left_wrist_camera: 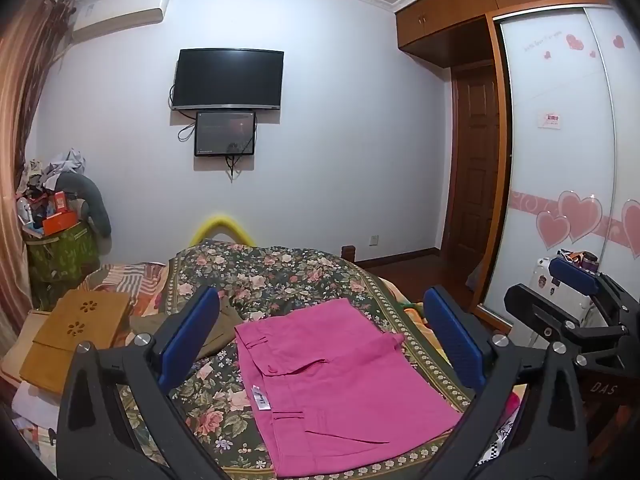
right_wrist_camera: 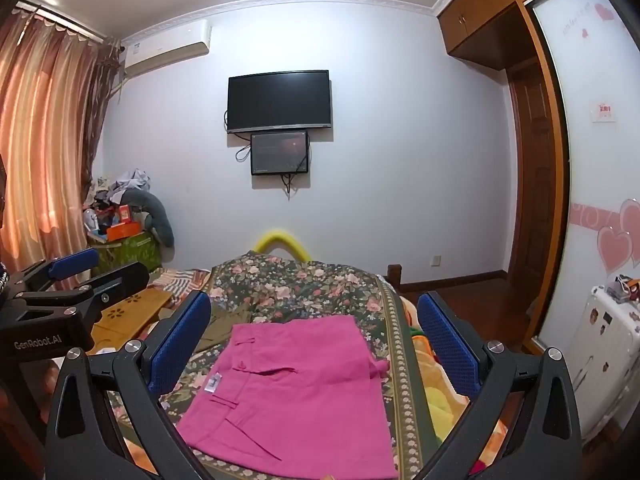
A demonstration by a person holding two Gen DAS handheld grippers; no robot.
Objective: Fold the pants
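Pink pants (left_wrist_camera: pixel 340 384) lie folded into a compact rectangle on the floral bedspread (left_wrist_camera: pixel 280 276), waistband and white label to the left. They also show in the right wrist view (right_wrist_camera: pixel 296 392). My left gripper (left_wrist_camera: pixel 320 344) is open and empty, raised above the pants with the blue pads wide apart. My right gripper (right_wrist_camera: pixel 316 352) is open and empty too, hovering above the pants. The right gripper shows at the right edge of the left wrist view (left_wrist_camera: pixel 560 292). The left gripper shows at the left edge of the right wrist view (right_wrist_camera: pixel 80 276).
An olive garment (left_wrist_camera: pixel 216 328) lies left of the pants. A wooden lap tray (left_wrist_camera: pixel 76 336) sits at the bed's left side. A cluttered green box (left_wrist_camera: pixel 60 248) stands by the curtain. A wardrobe (left_wrist_camera: pixel 560 160) and a white appliance (right_wrist_camera: pixel 600 352) stand on the right.
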